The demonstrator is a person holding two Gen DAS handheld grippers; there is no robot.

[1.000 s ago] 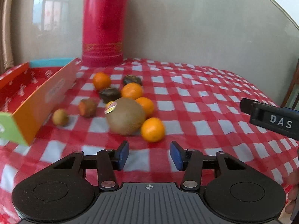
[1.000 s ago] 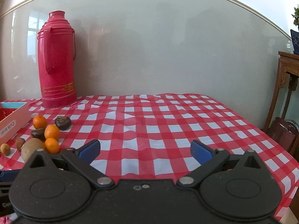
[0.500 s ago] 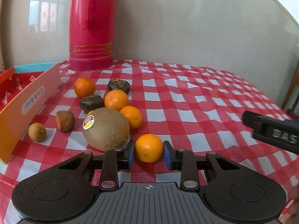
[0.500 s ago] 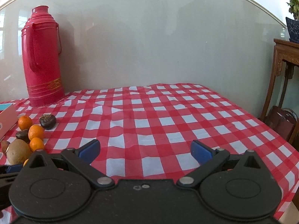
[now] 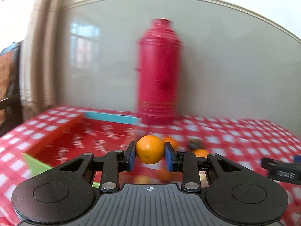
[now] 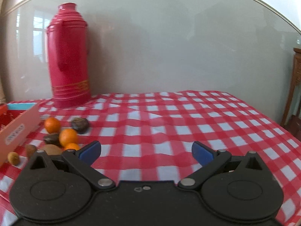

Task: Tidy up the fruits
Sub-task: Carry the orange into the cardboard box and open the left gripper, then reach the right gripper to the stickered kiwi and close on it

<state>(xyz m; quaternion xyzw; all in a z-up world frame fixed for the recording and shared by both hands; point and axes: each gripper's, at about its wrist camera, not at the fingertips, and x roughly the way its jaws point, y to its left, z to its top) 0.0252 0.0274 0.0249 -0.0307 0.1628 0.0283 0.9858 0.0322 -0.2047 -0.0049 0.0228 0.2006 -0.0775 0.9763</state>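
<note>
My left gripper (image 5: 150, 154) is shut on a small orange (image 5: 149, 148) and holds it above the table, near the right wall of the open red box (image 5: 90, 141). The left wrist view is blurred by motion. Other fruits stay on the cloth: oranges (image 6: 52, 125), (image 6: 68, 137), dark fruits (image 6: 80, 125), a large kiwi (image 6: 51, 149) and small brown fruits (image 6: 13, 157). My right gripper (image 6: 146, 151) is open and empty above the checked cloth, right of the fruit pile; its tip shows in the left wrist view (image 5: 280, 170).
A tall red thermos (image 6: 68, 56) stands at the back of the table against a glossy grey wall. The red-and-white checked tablecloth (image 6: 188, 124) covers the table. A wooden stand (image 6: 296, 79) is at the far right past the table's edge.
My left gripper closed on the orange, lifted it off the cloth and swung left toward the box. My right gripper turned slightly left and stayed open.
</note>
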